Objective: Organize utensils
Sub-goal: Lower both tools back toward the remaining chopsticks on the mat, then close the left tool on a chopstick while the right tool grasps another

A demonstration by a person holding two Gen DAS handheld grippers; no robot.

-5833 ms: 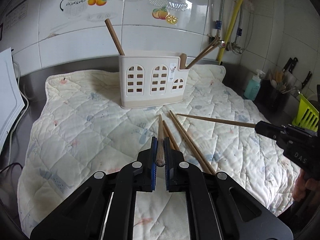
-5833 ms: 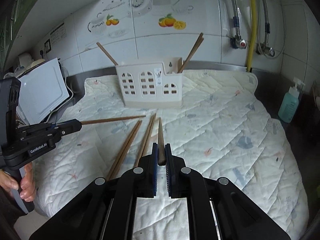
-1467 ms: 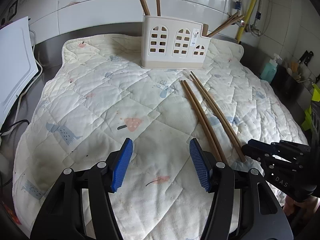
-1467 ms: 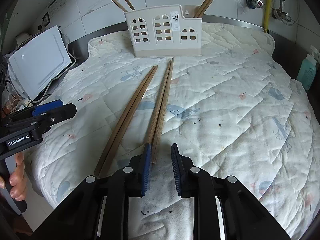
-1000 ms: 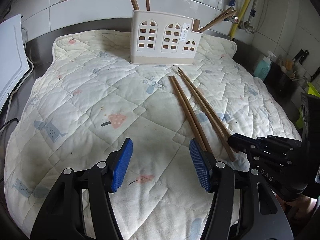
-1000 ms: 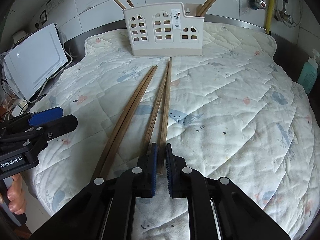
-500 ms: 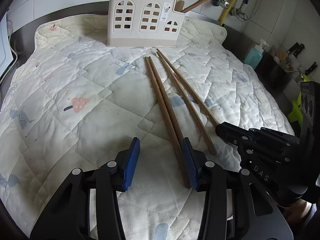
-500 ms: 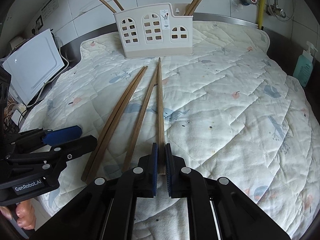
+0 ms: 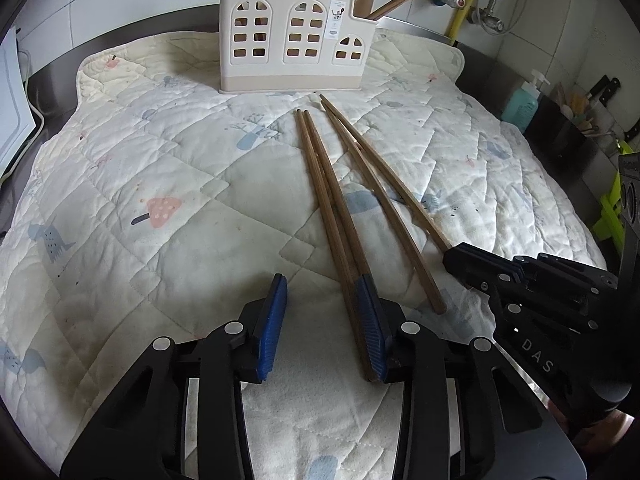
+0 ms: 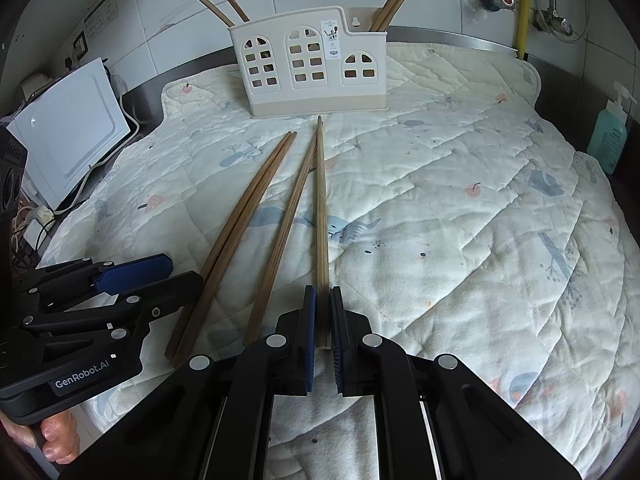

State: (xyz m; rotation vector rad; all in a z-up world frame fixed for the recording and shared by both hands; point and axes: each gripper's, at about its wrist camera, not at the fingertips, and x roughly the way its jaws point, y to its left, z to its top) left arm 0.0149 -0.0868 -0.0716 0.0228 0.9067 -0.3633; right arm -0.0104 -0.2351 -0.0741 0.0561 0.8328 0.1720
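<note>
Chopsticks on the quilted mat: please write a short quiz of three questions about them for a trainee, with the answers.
1. How many chopsticks lie on the quilted mat?
2. True or false: the right gripper is shut on a chopstick.
3. The left gripper is closing. Beside which of its fingers do the paired chopsticks lie: A the left one, B the right one?

Key: 1. Four. 2. True. 3. B; the utensil holder already has four.

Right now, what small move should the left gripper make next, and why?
Probably finish closing. The left gripper has its jaws closing around the near ends of the paired chopsticks, which lie against one pad only. The right gripper already clamps its own chopstick.
</note>
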